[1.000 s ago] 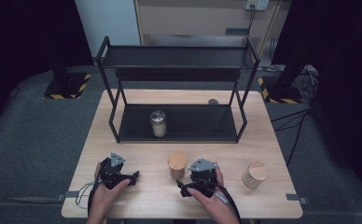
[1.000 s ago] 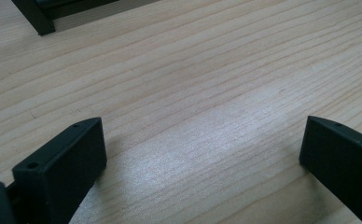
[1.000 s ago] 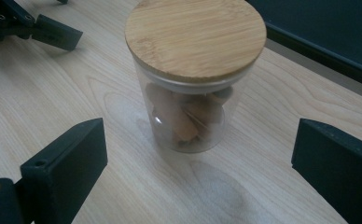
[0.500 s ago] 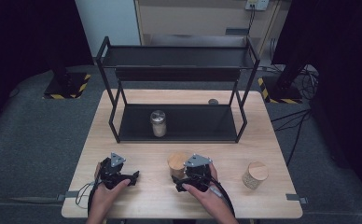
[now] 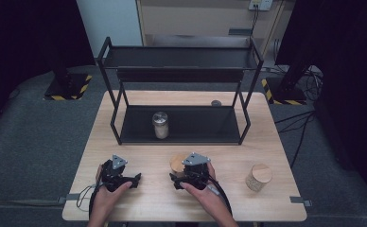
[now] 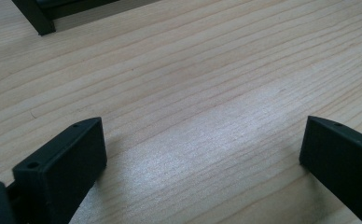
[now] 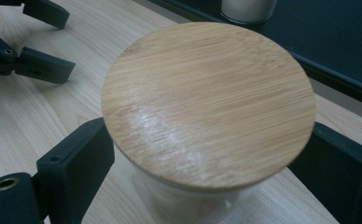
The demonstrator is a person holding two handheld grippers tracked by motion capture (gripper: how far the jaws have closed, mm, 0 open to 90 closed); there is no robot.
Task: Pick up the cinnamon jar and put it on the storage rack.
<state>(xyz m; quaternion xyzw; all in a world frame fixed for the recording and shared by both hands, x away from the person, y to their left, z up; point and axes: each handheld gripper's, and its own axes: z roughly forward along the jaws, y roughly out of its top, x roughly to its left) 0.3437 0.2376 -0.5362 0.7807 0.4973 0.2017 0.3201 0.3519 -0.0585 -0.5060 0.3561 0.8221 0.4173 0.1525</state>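
The pale wooden rectangular table (image 5: 139, 127) carried everything, and the black metal two-tier shelf rack (image 5: 179, 75) took up its far half, legs planted near the far corners. On the rack's lower shelf, left of centre, stood a clear glass jar with a silver metal lid (image 5: 161, 125), filled with something white. A small dark round object (image 5: 216, 102) lay on the table behind the rack, towards the far right corner; what it was could not be told. Near the right edge, close to the near right corner, stood a short round jar with a bamboo lid (image 5: 258, 176), well apart from both hands. Near the middle of the near edge stood the round glass jar with the flat bamboo lid (image 7: 207, 102), upright, with the right gripper (image 5: 187, 176) set around it. In the right gripper view its jaws stood one on each side of the jar's body just under the lid; they had just been closing, with the jar between them, and whether the pads pressed on the glass could not be told. The left gripper (image 5: 120, 176) rested near the near left corner, its jaws spread wide over bare wood with nothing between them in the left gripper view.
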